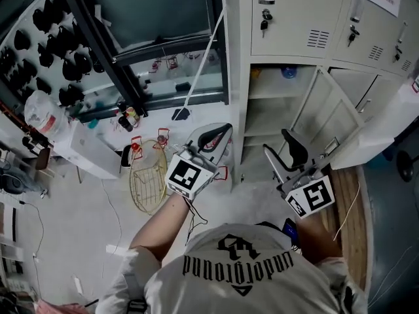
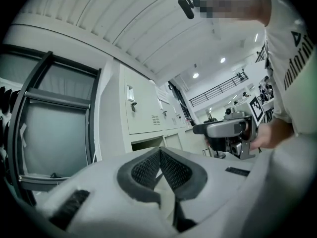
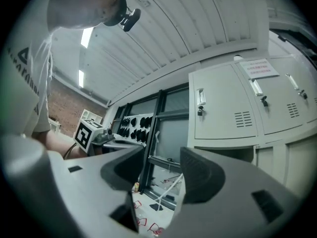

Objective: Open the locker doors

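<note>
The bank of pale lockers point(image 1: 237, 57) takes up the wall in front of the person, and its upper doors point(image 1: 298, 18) are shut. To its left is a dark-framed window point(image 1: 157, 38), and farther left a wall rack point(image 1: 52, 38) hung with black items.

In the lower row one open door point(image 1: 327, 116) is swung wide, baring the shelves of its compartment point(image 1: 268, 103). The big pale panel point(image 1: 386, 123) to its right looks like a second door thrown open, though from this angle I can't be sure.

The person point(image 1: 242, 273), in a white printed T-shirt, stands before the open compartment with both arms out. A wire basket point(image 1: 147, 175) lies on the floor below the window.

The left gripper point(image 1: 215, 136) is raised near the left edge of the lockers. Its jaws are closed, the ribbed pads point(image 2: 143, 170) meeting at their tips with nothing between them. The right gripper point(image 1: 285, 154) is held just in front of the open door. Its jaws stand well apart and hold nothing, with only window and floor showing through the gap.

Small keys point(image 1: 264, 25) hang from the locks of the upper doors.
</note>
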`<state>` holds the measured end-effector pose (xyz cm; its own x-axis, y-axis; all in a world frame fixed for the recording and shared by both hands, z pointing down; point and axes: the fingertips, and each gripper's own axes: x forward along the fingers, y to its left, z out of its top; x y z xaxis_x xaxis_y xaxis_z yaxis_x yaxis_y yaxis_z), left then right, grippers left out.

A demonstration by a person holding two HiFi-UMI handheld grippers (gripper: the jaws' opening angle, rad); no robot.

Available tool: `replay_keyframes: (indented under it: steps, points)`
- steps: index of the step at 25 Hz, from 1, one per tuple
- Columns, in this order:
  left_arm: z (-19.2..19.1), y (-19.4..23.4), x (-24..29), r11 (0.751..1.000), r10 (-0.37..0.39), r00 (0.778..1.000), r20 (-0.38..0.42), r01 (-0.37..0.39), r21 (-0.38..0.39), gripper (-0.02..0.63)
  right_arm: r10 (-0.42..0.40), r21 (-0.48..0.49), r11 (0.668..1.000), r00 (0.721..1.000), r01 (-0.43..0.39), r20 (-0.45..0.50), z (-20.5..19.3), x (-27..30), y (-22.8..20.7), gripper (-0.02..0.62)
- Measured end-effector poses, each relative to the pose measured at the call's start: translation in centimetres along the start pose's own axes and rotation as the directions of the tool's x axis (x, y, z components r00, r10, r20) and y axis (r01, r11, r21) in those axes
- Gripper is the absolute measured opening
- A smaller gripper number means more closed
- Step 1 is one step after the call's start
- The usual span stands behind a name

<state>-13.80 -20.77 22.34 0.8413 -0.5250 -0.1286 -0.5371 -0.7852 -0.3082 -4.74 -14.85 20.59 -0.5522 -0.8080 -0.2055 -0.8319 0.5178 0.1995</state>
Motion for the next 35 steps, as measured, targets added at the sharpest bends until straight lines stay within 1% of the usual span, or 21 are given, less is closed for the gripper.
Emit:
replay_keyframes:
  steps: [4,7,10,14,20,22,23,26,29,34,35]
  points:
    - [0.8,2.0,-1.3,1.000,-0.008,1.000,0.010,0.008,0.017,0.008,-0.019,-0.020,1.000,1.000,0.019,-0.023,0.3,2.1,0.5,0.224]
    - [1.2,3.3,-1.6,0.999,-0.007,1.000,0.018,0.007,0.034,0.008,-0.042,-0.049,0.998,0.999,0.040,-0.030,1.0,3.9,-0.5,0.216]
    - [2.5,4.6,-1.1,0.999,0.001,0.999,0.039,-0.003,0.035,0.008,-0.056,-0.082,0.995,0.998,0.054,-0.014,2.5,6.0,-2.0,0.215]
    - [4.7,6.3,1.0,0.996,-0.017,0.996,0.084,0.009,0.086,0.008,-0.091,-0.110,0.990,0.996,0.092,0.018,5.3,8.6,-5.3,0.199]
    - [7.9,8.7,4.7,0.993,-0.038,0.991,0.127,0.023,0.119,0.008,-0.178,-0.174,0.966,0.981,0.189,0.075,10.0,12.1,-10.9,0.172]
    - [8.9,9.4,6.1,0.993,-0.040,0.990,0.136,0.023,0.118,0.008,-0.194,-0.189,0.960,0.977,0.207,0.084,11.0,13.5,-12.4,0.172]
    - [9.3,9.7,6.9,0.993,-0.042,0.989,0.142,0.025,0.119,0.008,-0.199,-0.195,0.958,0.976,0.212,0.085,11.4,14.2,-13.2,0.170]
    - [10.3,10.5,9.3,0.987,-0.062,0.985,0.162,0.036,0.154,0.008,-0.200,-0.201,0.956,0.977,0.212,0.081,12.2,16.4,-15.0,0.170]
    - [10.8,11.4,11.2,0.986,-0.066,0.984,0.168,0.039,0.161,0.008,-0.192,-0.203,0.958,0.978,0.204,0.077,12.6,18.3,-16.1,0.170]
    - [11.5,12.9,12.6,0.985,-0.056,0.980,0.190,0.023,0.171,0.008,-0.186,-0.202,0.960,0.980,0.196,0.068,12.3,20.7,-17.2,0.169]
    - [11.5,13.1,12.7,0.985,-0.055,0.979,0.195,0.021,0.172,0.008,-0.189,-0.201,0.959,0.980,0.199,0.070,12.2,20.9,-17.4,0.158]
